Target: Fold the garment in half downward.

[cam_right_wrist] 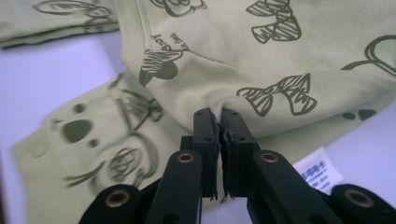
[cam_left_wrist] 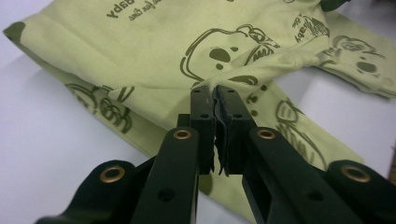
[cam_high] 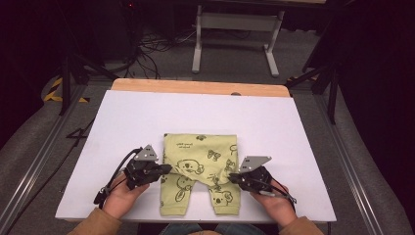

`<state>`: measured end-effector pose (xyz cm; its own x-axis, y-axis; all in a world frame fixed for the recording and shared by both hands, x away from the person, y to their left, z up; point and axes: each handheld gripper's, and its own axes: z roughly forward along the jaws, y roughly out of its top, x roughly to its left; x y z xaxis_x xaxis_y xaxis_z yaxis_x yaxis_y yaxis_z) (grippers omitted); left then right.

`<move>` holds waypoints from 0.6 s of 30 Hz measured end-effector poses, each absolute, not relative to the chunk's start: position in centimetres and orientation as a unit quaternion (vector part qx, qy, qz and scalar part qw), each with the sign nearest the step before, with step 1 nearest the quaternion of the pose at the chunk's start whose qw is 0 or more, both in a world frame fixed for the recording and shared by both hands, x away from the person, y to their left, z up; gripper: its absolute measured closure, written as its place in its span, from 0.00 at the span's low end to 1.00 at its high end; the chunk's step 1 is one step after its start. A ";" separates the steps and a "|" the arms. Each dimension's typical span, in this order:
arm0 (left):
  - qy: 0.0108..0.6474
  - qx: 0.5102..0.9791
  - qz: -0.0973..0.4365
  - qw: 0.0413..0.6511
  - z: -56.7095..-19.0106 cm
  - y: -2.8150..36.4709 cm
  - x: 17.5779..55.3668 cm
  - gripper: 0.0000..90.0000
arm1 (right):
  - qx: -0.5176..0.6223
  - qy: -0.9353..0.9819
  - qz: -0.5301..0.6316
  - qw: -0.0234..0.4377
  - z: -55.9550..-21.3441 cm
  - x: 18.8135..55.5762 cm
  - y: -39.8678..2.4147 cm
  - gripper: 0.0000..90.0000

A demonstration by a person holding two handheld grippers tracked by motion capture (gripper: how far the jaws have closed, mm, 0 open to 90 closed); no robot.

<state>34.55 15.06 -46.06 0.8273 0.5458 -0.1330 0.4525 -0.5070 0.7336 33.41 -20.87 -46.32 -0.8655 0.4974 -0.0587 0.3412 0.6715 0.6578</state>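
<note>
Both grippers, left and right, pinch the pants at their edges; thin fabric may slip if pulled unevenly.

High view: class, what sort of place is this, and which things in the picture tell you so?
Probably a lab or recording studio, not a home. A white board is set as the work surface, loose cables run over the grey floor, and dark stands flank the table. Baby trousers serve as the practice piece.

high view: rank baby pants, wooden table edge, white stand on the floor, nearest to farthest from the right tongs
1. baby pants: clamped in the right tongs, at the near edge.
2. wooden table edge: far side of the table.
3. white stand: on the floor behind.
</note>
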 end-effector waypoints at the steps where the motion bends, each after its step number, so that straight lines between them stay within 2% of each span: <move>1: 0.286 0.867 0.053 0.405 -46.1 15.0 34.3 0.95 | 0.230 0.906 0.336 0.115 -46.1 33.0 -21.1 0.95; 11: 0.265 0.881 0.040 0.390 -46.1 14.7 31.2 0.95 | 0.229 0.908 0.343 0.073 -46.0 29.1 -22.1 0.95; 18: 0.262 0.884 0.035 0.386 -46.1 15.2 29.0 0.95 | 0.220 0.912 0.340 0.068 -46.0 27.6 -22.1 0.94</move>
